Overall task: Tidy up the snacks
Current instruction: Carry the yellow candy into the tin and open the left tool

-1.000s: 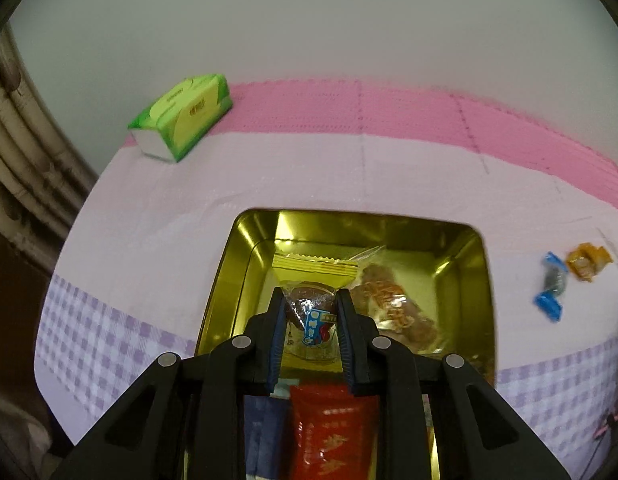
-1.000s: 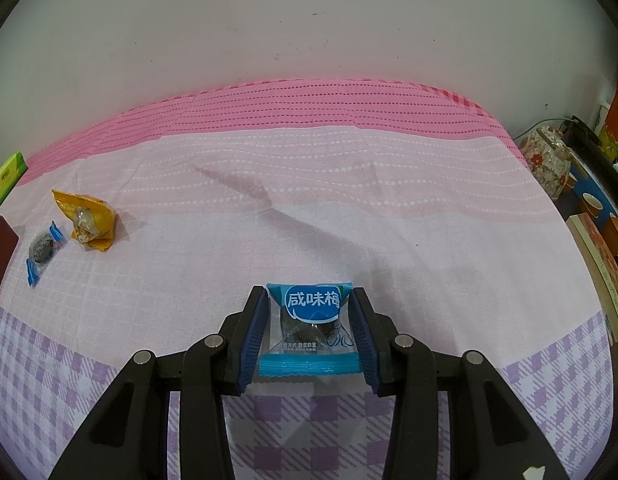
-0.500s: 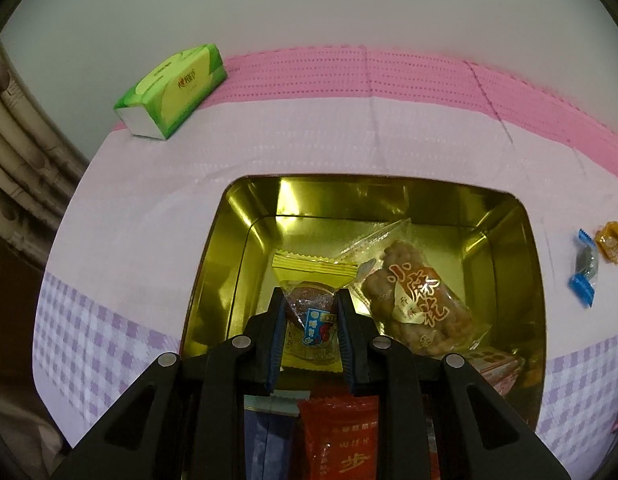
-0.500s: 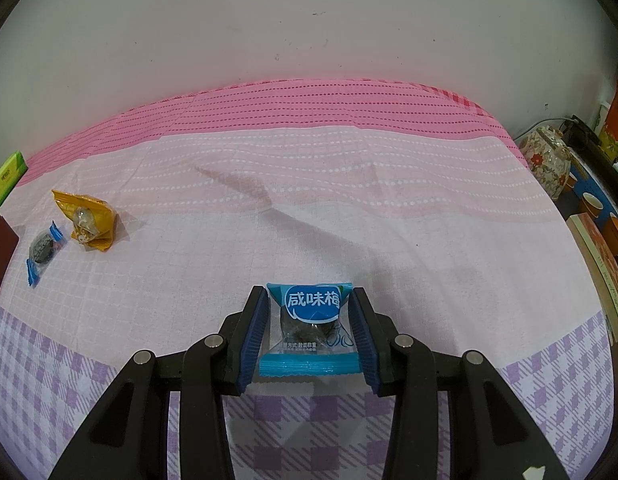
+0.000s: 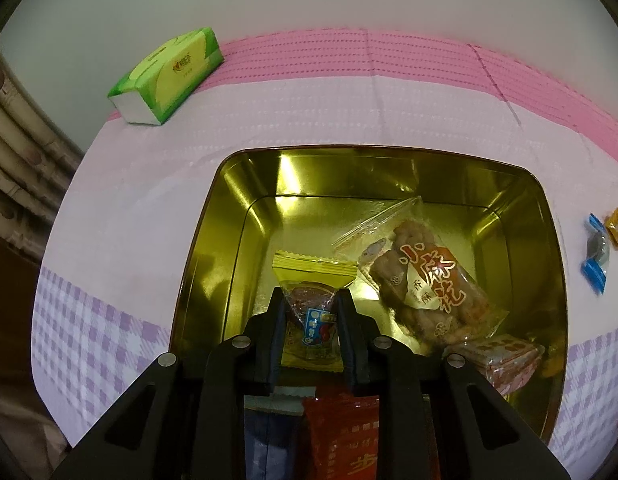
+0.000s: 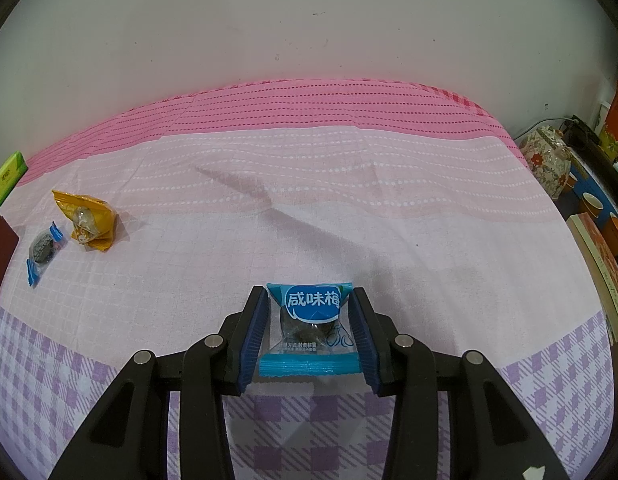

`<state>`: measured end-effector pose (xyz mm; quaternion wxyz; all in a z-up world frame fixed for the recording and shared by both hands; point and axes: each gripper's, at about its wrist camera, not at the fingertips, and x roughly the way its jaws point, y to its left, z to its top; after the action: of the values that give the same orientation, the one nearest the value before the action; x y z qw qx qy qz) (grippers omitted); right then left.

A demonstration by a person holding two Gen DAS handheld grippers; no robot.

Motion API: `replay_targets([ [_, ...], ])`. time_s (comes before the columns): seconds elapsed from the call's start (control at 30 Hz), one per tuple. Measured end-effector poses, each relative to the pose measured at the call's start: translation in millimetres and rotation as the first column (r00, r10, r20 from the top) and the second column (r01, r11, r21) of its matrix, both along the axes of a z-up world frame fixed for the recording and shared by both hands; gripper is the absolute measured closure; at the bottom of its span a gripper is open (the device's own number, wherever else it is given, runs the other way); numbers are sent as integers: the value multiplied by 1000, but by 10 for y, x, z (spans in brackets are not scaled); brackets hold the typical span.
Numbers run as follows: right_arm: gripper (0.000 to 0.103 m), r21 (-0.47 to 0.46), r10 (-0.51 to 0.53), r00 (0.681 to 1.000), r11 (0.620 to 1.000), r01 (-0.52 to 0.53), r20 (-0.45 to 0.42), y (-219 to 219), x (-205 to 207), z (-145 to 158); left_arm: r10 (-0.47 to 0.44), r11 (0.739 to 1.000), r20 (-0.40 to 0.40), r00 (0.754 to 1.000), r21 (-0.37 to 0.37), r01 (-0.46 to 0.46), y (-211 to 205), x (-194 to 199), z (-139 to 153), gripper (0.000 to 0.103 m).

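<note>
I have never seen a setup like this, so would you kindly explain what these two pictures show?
A person holds a two-finger tool in each hand, and a fisheye camera on each looks along its fingers. In the left view, the left hand-held gripper holds a yellow packet over a gold tin with snacks inside. In the right view, the right hand-held gripper grips a blue plum packet above the tablecloth. An orange packet and a blue candy lie loose on it.
</note>
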<state>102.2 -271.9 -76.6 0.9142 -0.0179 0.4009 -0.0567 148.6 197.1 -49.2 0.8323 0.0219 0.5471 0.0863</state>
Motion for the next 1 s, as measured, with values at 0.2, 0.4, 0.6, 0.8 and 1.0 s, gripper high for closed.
replay_targets([
  [0.2, 64, 1, 0, 1000, 1000, 0, 0, 0, 0, -2, 7, 1000, 0, 1000, -29, -7, 53, -26, 31, 77],
  [0.4, 64, 2, 1, 1000, 1000, -1, 0, 0, 1, -2, 2, 999, 19, 1000, -41, -1, 57, -88, 127, 77],
  [0.6, 64, 2, 1, 1000, 1000, -1, 0, -2, 0, 0, -5, 997, 63, 998, -74, 10, 48, -224, 320, 76],
  [0.8, 64, 2, 1, 1000, 1000, -1, 0, -8, 2, 0, 20, 999, 136, 991, -28, -17, 69, -476, 538, 64],
  [1.0, 63, 0, 0, 1000, 1000, 0, -1, 2, 2, 1, 67, 998, 207, 976, -17, -65, 160, -824, 693, 62],
])
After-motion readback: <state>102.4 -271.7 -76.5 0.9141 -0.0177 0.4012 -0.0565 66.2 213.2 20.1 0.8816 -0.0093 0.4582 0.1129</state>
